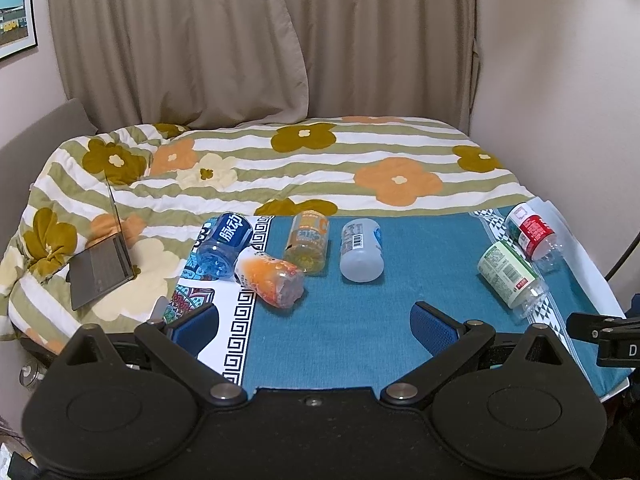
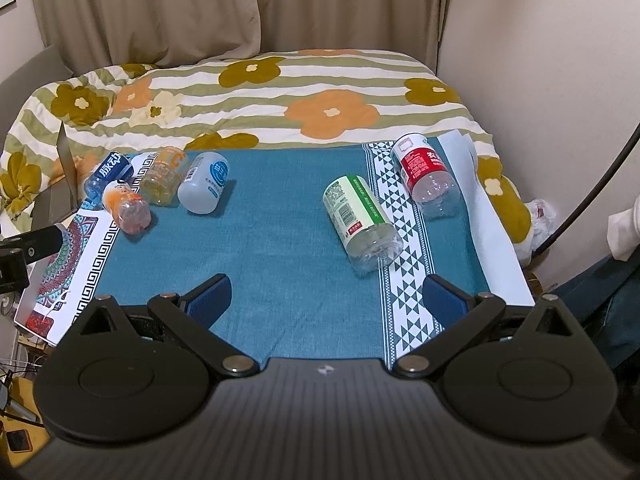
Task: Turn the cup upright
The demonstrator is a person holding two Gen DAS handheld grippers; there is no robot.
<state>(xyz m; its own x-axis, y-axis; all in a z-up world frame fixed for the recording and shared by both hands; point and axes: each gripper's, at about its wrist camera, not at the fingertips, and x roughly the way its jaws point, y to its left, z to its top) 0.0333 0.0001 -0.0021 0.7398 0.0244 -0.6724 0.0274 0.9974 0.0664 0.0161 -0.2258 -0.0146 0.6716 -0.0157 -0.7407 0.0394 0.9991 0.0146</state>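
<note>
Several cut-off bottle cups lie on their sides on a blue cloth (image 1: 352,320) (image 2: 280,216). On the left lie a blue-label cup (image 1: 224,246) (image 2: 107,176), an orange one (image 1: 270,282) (image 2: 126,206), a yellow one (image 1: 308,244) (image 2: 166,180) and a white one (image 1: 361,249) (image 2: 204,188). On the right lie a green-label cup (image 1: 510,276) (image 2: 362,222) and a red-label cup (image 1: 532,232) (image 2: 426,174). My left gripper (image 1: 316,324) is open and empty, held near the cloth's front left. My right gripper (image 2: 328,298) is open and empty, short of the green-label cup.
A flowered quilt (image 1: 280,160) covers the bed behind the cloth. An open laptop (image 1: 106,268) sits on the quilt at the left. Curtains (image 1: 240,40) and a wall stand behind. A cable (image 2: 600,184) runs down the right side.
</note>
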